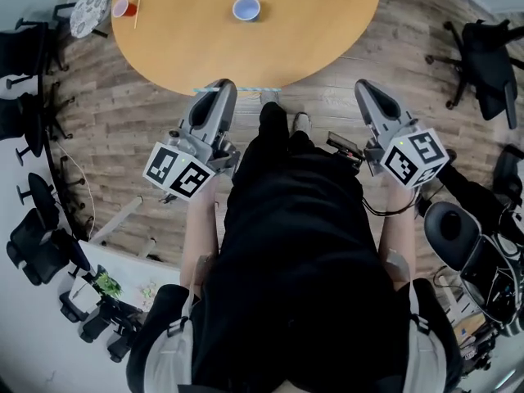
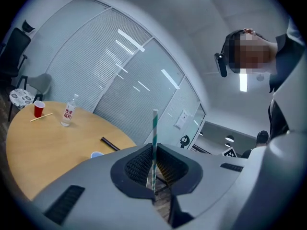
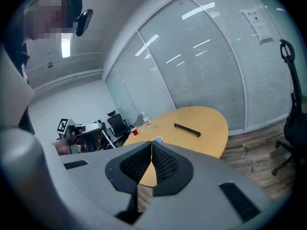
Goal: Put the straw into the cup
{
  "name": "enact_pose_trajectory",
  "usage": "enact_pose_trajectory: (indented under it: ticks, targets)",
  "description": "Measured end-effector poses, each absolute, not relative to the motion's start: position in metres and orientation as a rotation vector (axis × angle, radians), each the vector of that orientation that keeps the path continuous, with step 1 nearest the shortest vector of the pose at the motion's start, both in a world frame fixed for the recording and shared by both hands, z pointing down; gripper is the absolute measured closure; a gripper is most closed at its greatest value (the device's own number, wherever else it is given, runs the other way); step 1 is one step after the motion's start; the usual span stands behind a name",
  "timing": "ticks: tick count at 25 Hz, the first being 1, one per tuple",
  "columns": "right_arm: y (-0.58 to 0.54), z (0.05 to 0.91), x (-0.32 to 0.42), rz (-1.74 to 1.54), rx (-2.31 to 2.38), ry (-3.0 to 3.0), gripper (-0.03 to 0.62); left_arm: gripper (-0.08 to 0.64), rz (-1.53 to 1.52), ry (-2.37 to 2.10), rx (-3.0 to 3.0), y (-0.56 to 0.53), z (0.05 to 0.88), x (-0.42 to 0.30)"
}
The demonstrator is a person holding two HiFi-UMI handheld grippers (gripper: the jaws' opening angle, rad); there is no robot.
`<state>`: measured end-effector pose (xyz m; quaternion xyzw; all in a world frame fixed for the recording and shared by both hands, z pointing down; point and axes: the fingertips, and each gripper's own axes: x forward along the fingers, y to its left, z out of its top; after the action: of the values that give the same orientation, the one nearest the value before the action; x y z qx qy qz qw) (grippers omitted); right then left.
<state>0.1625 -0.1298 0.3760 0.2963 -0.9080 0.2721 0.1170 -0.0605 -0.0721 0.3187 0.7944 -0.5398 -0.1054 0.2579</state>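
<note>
We see the left tongs clamped on the striped straw. The straw runs crosswise through the jaws and sticks out beyond them. In the head view these tongs sit at the near edge of the round surface, with the straw right along that edge. The right tongs are closed with nothing between them, held near right, off the surface. A blue cup stands farther in on the surface, well apart from the straw. A red cup is far left, with a thin stick just beside it.
</note>
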Motion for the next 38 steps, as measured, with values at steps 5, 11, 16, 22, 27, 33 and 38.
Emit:
enact_pose_trajectory:
  ticks: [5,11,16,22,27,33,38]
  targets:
    - [-0.159,0.364,0.149,0.77,0.93,-2.649,0.574,0.525,-0.3,-1.427,2.209,-0.116,0.308,-0.081]
    - [-0.188,0.358,0.121,0.747,0.98,-2.642,0.574,0.525,-0.313,-1.384,2.234,-0.157,0.311,-0.11]
    - [-0.205,0.357,0.099,0.735,1.012,-2.616,0.574,0.525,-0.318,-1.356,2.256,-0.193,0.315,-0.139]
    - [-0.211,0.357,0.077,0.748,1.038,-2.586,0.574,0.525,-0.325,-1.327,2.276,-0.227,0.324,-0.161]
    - [-0.206,0.364,0.052,0.762,1.018,-2.568,0.574,0.525,-0.304,-1.352,2.308,-0.249,0.34,-0.177]
    - [-0.199,0.37,0.047,0.776,1.059,-2.515,0.574,0.525,-0.262,-1.334,2.29,-0.267,0.375,-0.187]
    - [-0.197,0.378,0.061,0.83,1.124,-2.451,0.574,0.525,-0.235,-1.315,2.293,-0.282,0.408,-0.184]
